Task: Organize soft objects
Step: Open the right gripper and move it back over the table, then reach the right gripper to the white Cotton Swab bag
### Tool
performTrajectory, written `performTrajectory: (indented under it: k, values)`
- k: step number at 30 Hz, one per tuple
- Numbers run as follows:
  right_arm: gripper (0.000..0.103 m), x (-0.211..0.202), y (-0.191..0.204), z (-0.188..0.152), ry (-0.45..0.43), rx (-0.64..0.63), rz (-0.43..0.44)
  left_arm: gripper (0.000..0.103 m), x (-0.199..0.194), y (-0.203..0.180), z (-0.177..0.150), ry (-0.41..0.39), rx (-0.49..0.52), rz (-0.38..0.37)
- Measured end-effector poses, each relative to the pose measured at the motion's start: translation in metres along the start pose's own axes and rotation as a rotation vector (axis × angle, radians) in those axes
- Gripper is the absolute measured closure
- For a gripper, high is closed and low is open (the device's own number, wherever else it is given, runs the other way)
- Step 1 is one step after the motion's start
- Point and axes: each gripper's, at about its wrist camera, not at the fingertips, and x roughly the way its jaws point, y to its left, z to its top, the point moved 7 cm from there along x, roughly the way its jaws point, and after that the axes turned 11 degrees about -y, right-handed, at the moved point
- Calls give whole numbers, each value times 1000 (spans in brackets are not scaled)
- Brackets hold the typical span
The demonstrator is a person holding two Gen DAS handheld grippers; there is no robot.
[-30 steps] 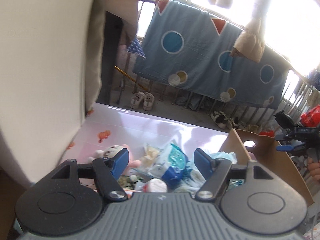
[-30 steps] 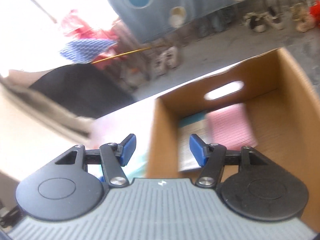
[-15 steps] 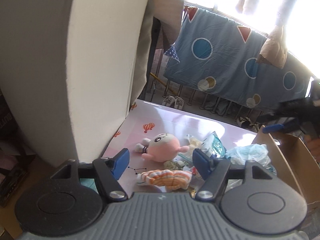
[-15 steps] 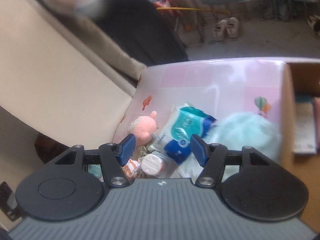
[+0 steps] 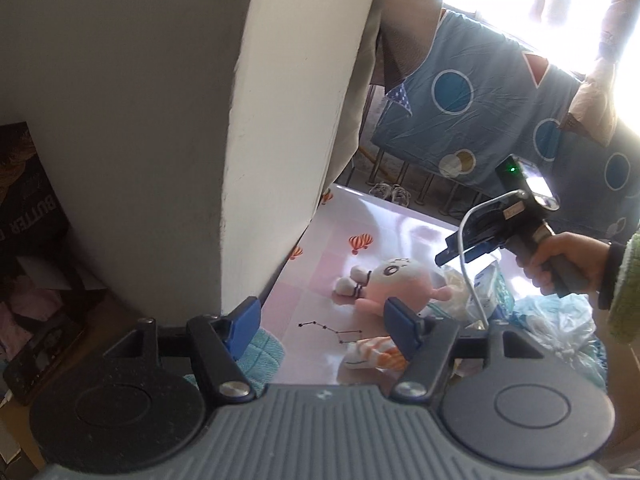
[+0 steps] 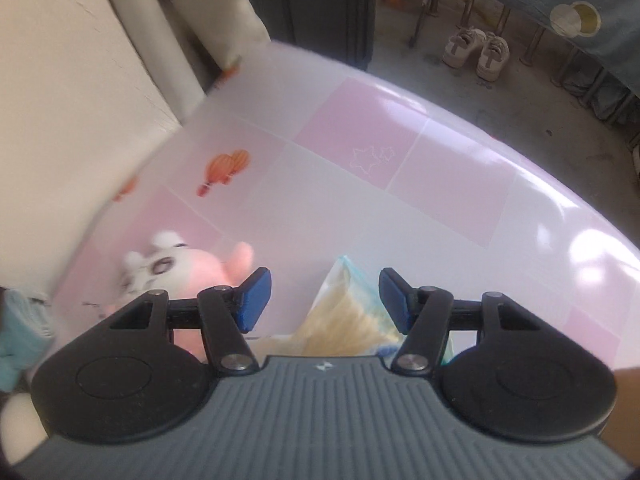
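A pink and white plush toy (image 5: 394, 280) lies on the pink checked table (image 5: 360, 256); it also shows in the right wrist view (image 6: 176, 276). An orange striped soft toy (image 5: 376, 356) lies in front of it. A teal cloth (image 5: 260, 352) sits at the table's near left edge. My left gripper (image 5: 324, 324) is open and empty above the near edge. My right gripper (image 6: 324, 296) is open and empty, over a clear bag of pale stuffing (image 6: 352, 316); it shows held above the plush in the left wrist view (image 5: 472, 244).
A thick white foam slab (image 5: 200, 120) stands along the table's left side. A blue tissue pack (image 5: 492, 288) and a crumpled pale blue plastic bag (image 5: 560, 316) lie to the right. Shoes (image 6: 476, 52) stand on the floor beyond the table (image 6: 400, 184).
My left gripper has swung left toward the foam slab. My right gripper has moved from the cardboard box across to above the plush and the bag. Both stay open.
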Motion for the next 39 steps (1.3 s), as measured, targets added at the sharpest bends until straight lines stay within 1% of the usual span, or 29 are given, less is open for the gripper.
performTrajectory:
  k: [1, 3, 4, 5, 6, 7, 8, 9, 10, 16, 19, 21, 22, 23, 25, 26, 28, 31, 32, 33, 34, 35, 36, 38, 39]
  values:
    - [44, 13, 0, -2, 21, 4, 0, 36, 3, 1, -1, 5, -1, 0]
    - [48, 28, 1, -9, 61, 7, 6, 37, 6, 4, -4, 14, -4, 0]
    - [56, 33, 3, -13, 69, -19, -2, 37, 7, 5, -4, 17, -8, -1]
    - [71, 35, 5, -15, 68, -62, -25, 37, 8, 6, -5, 20, -10, -4]
    - [76, 33, 6, -17, 64, -93, -44, 38, 8, 6, -5, 22, -13, -6]
    - [88, 30, 6, -15, 51, -88, -36, 38, 8, 5, -5, 24, -16, -8]
    - [96, 24, 4, -13, 36, -65, -24, 38, 8, 3, -5, 24, -18, -11]
    - [98, 19, 3, -10, 19, -48, -18, 38, 8, 2, -5, 25, -20, -14]
    - [103, 9, 0, -7, -1, -38, -16, 39, 9, 0, -5, 27, -20, -17]
    - [103, -36, -10, 4, -105, 54, 25, 39, -2, -10, -7, 27, -7, -40]
    - [102, -52, -11, 3, -103, 78, 39, 39, -6, -17, -9, 30, -2, -57]
    - [97, -57, -13, 4, -113, 93, 15, 39, -7, -20, -9, 34, -13, -68]
    - [85, -57, -13, 4, -112, 89, 2, 39, -7, -20, -10, 38, -18, -71]
    - [67, -54, -12, 4, -108, 84, -1, 39, -7, -20, -11, 40, -20, -71]
    - [48, -44, -10, 4, -94, 76, -15, 39, -7, -20, -12, 43, -20, -65]
    - [47, -36, -7, 3, -80, 60, -23, 39, -6, -18, -13, 46, -21, -62]
    - [47, -15, -3, -1, -44, 21, -52, 39, -3, -14, -14, 53, -25, -55]
    - [48, 16, 1, -9, 20, -6, -81, 39, 3, -9, -15, 64, -27, -41]
    - [54, 25, 1, -13, 42, -22, -104, 39, 4, -8, -15, 65, -28, -40]
    - [63, 33, 1, -19, 71, -42, -129, 39, 6, -7, -15, 67, -28, -39]
    - [70, 36, 1, -24, 78, -71, -160, 39, 7, -5, -15, 68, -30, -37]
    - [76, 35, 3, -25, 64, -87, -164, 39, 8, -5, -15, 68, -30, -38]
    - [78, 32, 3, -24, 53, -89, -160, 39, 8, -4, -15, 68, -31, -39]
    - [87, 19, 0, -19, 11, -50, -141, 39, 8, -6, -15, 67, -32, -44]
    - [88, 10, -4, -16, -19, -21, -134, 39, 7, -7, -15, 65, -32, -46]
